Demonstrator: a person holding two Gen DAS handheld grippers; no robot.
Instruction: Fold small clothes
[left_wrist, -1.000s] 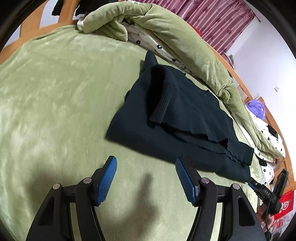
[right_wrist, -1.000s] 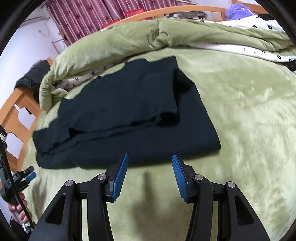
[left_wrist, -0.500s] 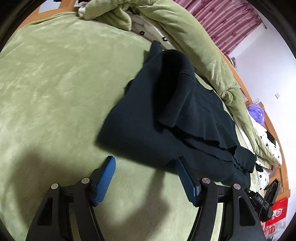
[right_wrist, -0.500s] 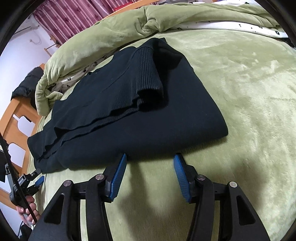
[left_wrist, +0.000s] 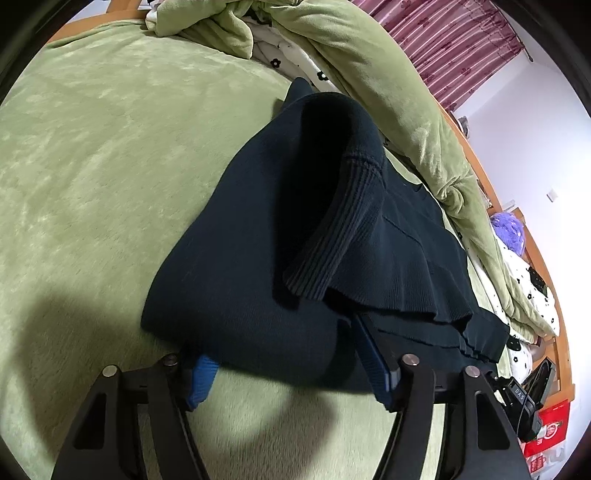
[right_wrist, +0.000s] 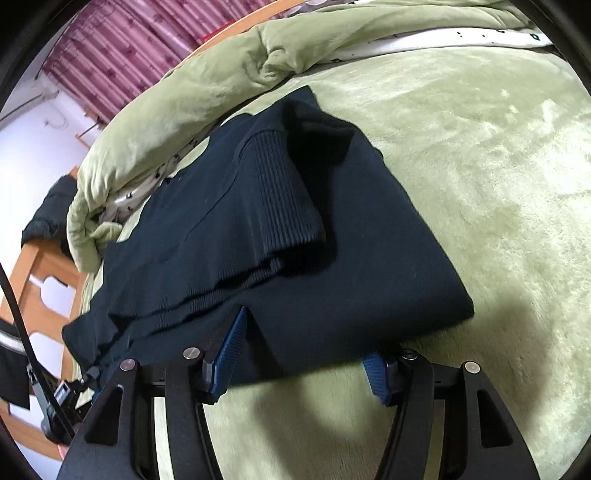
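Observation:
A dark navy knitted sweater (left_wrist: 258, 236) lies partly folded on the green bed cover (left_wrist: 92, 166), a ribbed sleeve (left_wrist: 332, 236) laid across it. My left gripper (left_wrist: 284, 350) is open, its blue pads pushed in at the sweater's near edge, with cloth draped over both tips. In the right wrist view the same sweater (right_wrist: 332, 258) fills the middle. My right gripper (right_wrist: 306, 343) is open too, its left pad against the near edge and its right pad under the cloth.
A rolled green duvet (left_wrist: 388, 74) with a white flowered lining lies along the far side of the sweater. The wooden bed frame (right_wrist: 40, 288) and pink curtains (right_wrist: 110, 55) are beyond. The green cover stretches wide to the left (left_wrist: 74, 221) and right (right_wrist: 498, 184).
Both grippers have moved forward from short of the sweater until its near edge lies between and over their open pads. The jaw openings look unchanged.

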